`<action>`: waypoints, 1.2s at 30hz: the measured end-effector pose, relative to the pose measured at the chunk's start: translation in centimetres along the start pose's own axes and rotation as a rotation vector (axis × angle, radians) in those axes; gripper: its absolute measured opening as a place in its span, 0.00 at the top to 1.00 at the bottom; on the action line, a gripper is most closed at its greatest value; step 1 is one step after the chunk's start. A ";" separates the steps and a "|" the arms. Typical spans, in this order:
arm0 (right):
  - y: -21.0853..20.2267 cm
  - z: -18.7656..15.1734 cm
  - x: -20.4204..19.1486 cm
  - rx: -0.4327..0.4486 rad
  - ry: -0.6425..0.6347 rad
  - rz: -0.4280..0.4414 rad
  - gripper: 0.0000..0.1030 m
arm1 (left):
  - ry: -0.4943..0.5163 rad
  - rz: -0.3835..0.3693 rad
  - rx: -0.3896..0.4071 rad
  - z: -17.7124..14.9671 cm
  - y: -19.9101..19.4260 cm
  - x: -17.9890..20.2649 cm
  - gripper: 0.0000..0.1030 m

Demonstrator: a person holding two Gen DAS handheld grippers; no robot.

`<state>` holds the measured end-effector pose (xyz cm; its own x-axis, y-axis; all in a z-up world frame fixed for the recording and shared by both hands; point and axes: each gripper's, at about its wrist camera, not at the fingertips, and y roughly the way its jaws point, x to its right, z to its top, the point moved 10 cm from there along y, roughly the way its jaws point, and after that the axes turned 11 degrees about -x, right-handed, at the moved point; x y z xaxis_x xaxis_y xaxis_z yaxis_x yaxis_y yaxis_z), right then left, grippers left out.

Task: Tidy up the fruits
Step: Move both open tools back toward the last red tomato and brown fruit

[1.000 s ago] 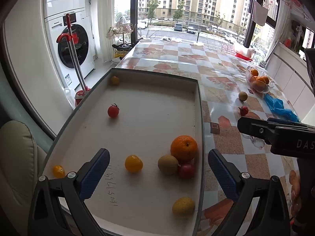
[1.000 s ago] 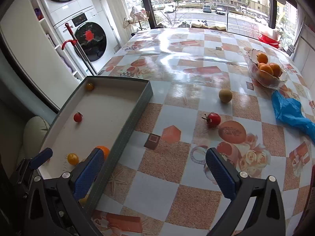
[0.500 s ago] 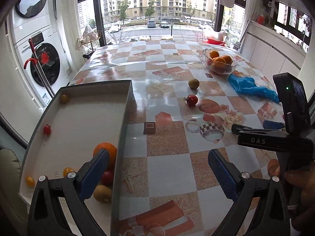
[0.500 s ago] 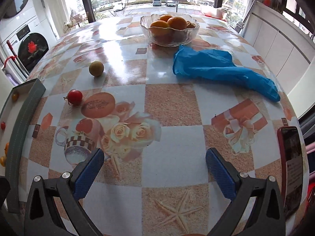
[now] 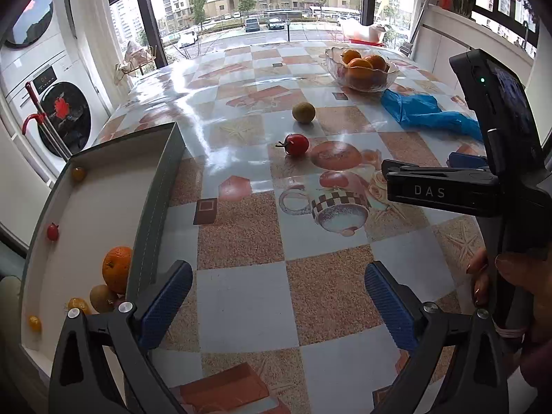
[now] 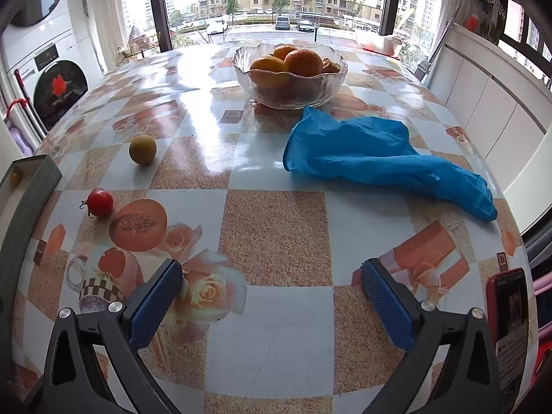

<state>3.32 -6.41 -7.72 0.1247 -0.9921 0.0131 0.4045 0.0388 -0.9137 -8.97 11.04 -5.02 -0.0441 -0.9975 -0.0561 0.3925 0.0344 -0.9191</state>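
**Loose fruit lies ahead and to the left of both jaws**

Your left gripper [image 5: 272, 296] and right gripper [image 6: 270, 298] both have their jaws spread wide, holding nothing. The red tomato [image 6: 100, 202] and the yellow-green round fruit [image 6: 142, 149] sit on the counter [image 6: 276, 234], forward-left of your right jaws and near roundly shaped, so no axis matters. Only the left view shows the tray [image 5: 151, 214] with its orange [image 5: 116, 268]; the right view shows the bowl [image 6: 289, 79] and blue glove [image 6: 372, 155] clearly.
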 end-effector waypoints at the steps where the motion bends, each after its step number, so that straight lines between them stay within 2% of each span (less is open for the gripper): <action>1: 0.0 0.0 0.0 -0.001 0.000 0.000 0.00 | -0.004 -0.001 -0.007 -0.1 0.2 0.0 0.02; 13: 0.0 0.0 -0.1 -0.001 0.000 0.000 0.00 | -0.002 0.004 -0.042 0.1 1.8 1.2 0.02; 25: 0.0 0.0 0.0 -0.001 0.000 0.000 0.00 | 0.002 0.011 -0.044 0.7 1.9 1.6 0.02; 36: -0.1 0.0 -0.1 -0.001 0.000 0.000 0.00 | -0.044 0.008 -0.022 3.8 2.7 -0.4 0.02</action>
<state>3.26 -6.36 -7.66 0.1244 -0.9922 0.0130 0.4032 0.0385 -0.9143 -4.46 11.25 -5.99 -0.0008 -0.9989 -0.0467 0.3722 0.0431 -0.9272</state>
